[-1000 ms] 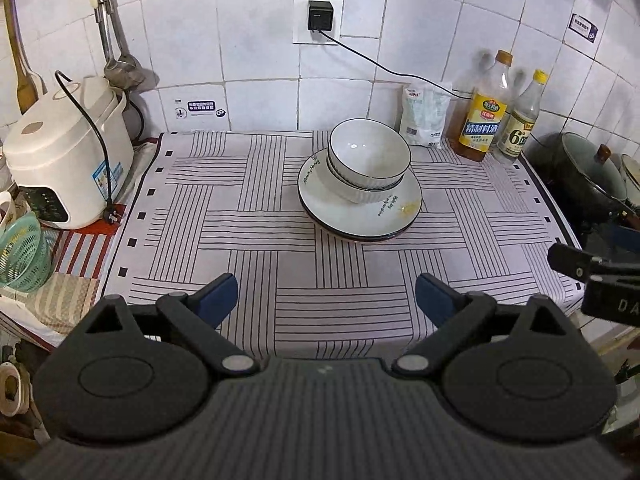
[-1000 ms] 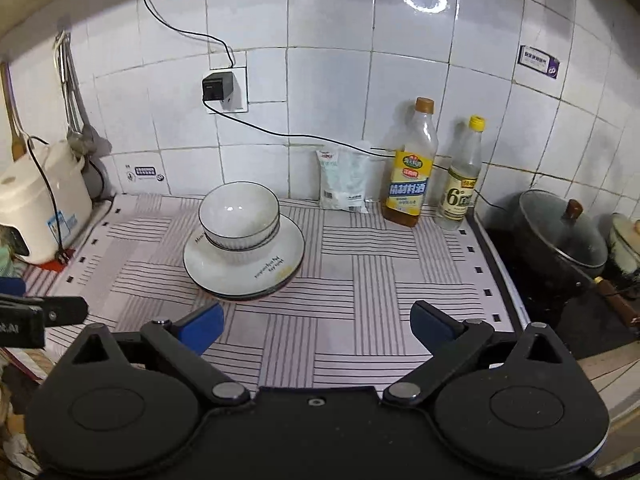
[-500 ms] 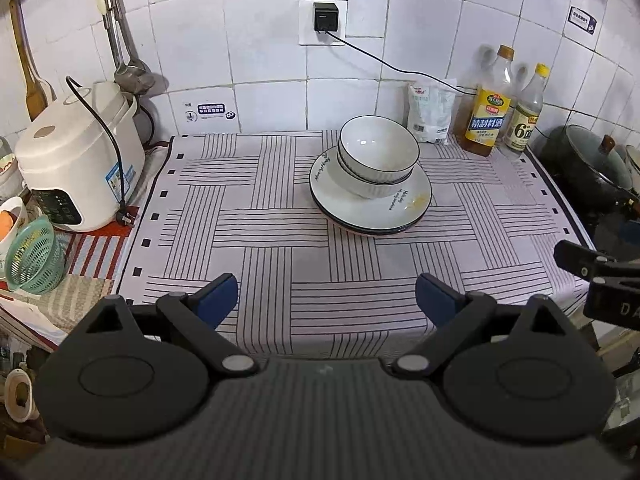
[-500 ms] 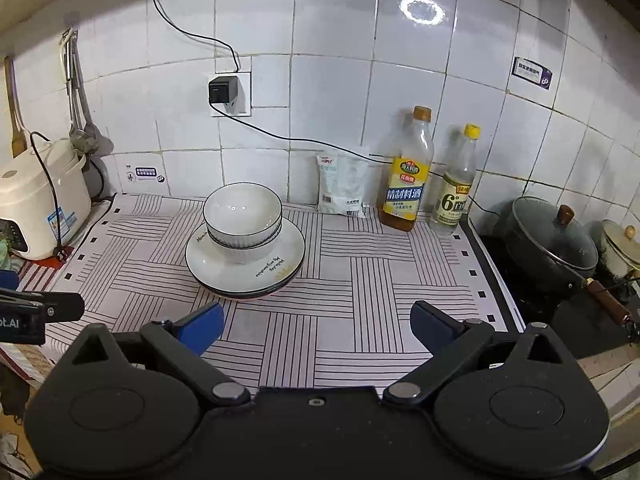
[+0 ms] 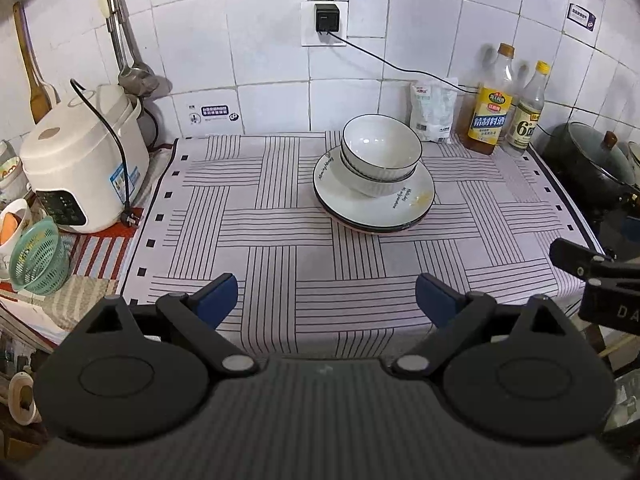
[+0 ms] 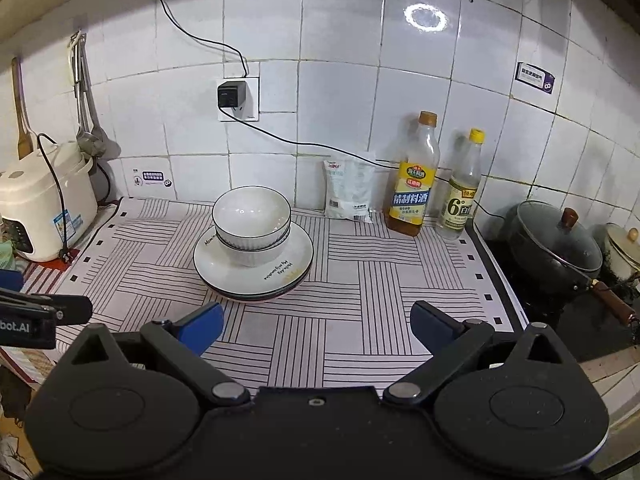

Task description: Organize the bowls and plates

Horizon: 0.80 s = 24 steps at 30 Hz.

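Stacked white bowls [image 5: 380, 160] sit on stacked white plates [image 5: 416, 204] on the striped cloth, toward the back of the counter; the bowls [image 6: 251, 224] and plates [image 6: 296, 268] also show in the right wrist view. My left gripper [image 5: 326, 296] is open and empty, held back over the cloth's front edge. My right gripper [image 6: 316, 322] is open and empty, also near the front edge, to the right of the stack.
A white rice cooker [image 5: 80, 164] and a green basket [image 5: 38, 258] stand at the left. A white packet [image 6: 349, 192] and two bottles [image 6: 414, 178] stand by the back wall. A dark lidded pot [image 6: 556, 248] sits at the right. The striped cloth [image 5: 280, 216] covers the counter.
Both grippers have drawn back and up from the stack, which now looks smaller and farther away. Both stay open and empty. The bowls and plates have not moved.
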Tool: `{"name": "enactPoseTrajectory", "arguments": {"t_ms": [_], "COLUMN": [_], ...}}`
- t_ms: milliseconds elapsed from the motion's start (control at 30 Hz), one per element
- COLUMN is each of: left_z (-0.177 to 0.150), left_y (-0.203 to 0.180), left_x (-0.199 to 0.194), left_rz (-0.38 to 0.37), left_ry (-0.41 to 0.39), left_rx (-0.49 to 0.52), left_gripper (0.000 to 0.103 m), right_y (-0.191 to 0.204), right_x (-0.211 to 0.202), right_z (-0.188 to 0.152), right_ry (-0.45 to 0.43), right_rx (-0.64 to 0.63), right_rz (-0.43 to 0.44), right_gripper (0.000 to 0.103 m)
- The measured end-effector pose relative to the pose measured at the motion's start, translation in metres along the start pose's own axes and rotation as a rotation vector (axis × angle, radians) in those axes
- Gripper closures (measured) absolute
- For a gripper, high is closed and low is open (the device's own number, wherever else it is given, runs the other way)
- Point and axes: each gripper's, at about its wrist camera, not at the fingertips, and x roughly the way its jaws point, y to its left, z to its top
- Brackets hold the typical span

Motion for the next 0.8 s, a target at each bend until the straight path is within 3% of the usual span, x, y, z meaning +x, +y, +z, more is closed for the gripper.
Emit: {"name": "enactPoseTrajectory", "arguments": {"t_ms": [800], "left_z": [-0.0036], "left_y": [-0.0008], "left_x": [-0.0019], "left_rz": [0.02], "left_ry": [-0.033], "left_rx": [-0.004], "left_gripper": [0.007], "right_y": [-0.0048], "right_x": [0.0053], "right_z": [-0.0041], "right_ry": [0.016], "right_rx": [0.022], "right_rz": [-0.003], "right_gripper": [0.002]}}
